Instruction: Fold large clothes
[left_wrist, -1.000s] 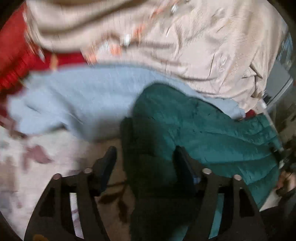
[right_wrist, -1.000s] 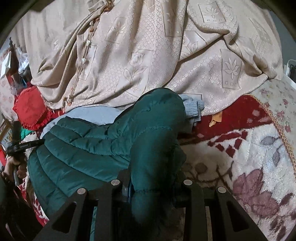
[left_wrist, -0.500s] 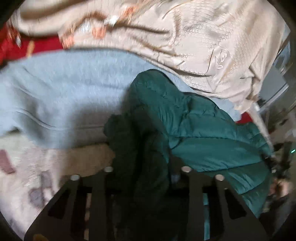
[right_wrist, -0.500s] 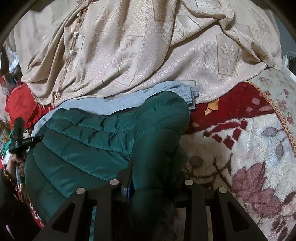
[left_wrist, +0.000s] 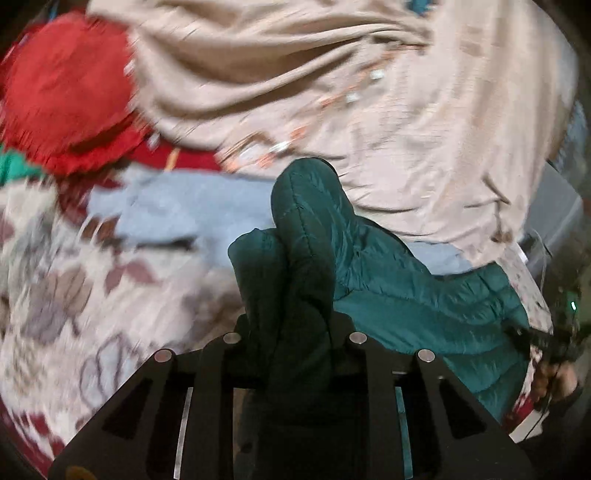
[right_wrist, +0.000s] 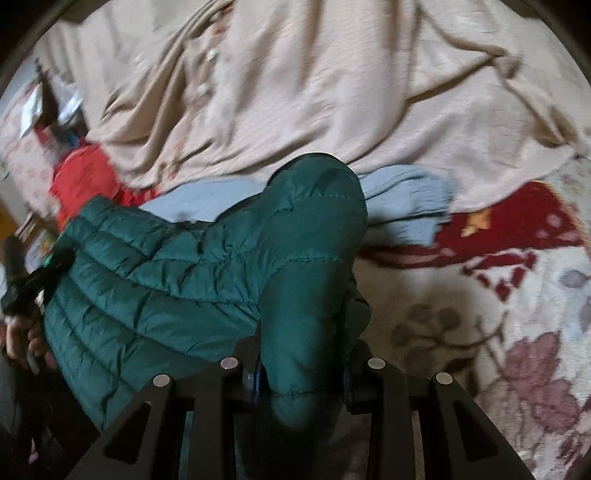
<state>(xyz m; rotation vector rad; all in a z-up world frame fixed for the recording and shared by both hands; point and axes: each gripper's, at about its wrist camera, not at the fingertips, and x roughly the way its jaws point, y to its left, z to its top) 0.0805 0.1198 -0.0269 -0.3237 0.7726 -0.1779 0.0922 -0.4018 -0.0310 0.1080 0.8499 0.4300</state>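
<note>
A dark green quilted puffer jacket (left_wrist: 424, 295) hangs stretched between both grippers above a floral rug. My left gripper (left_wrist: 291, 332) is shut on one bunched end of the jacket, which hides the fingertips. My right gripper (right_wrist: 303, 365) is shut on the other bunched end of the jacket (right_wrist: 166, 284). A light blue garment (left_wrist: 177, 210) lies flat on the rug behind the jacket, also in the right wrist view (right_wrist: 402, 192).
A beige patterned blanket (left_wrist: 369, 92) is draped behind the clothes, also in the right wrist view (right_wrist: 314, 85). A red cushion (left_wrist: 62, 92) lies far left. The cream, red and mauve floral rug (right_wrist: 517, 314) covers the floor. The other gripper shows at each view's edge.
My left gripper closed on the jacket's end and lifted it. Both views shifted and blurred as the jacket rose off the blue garment; the right grip stayed.
</note>
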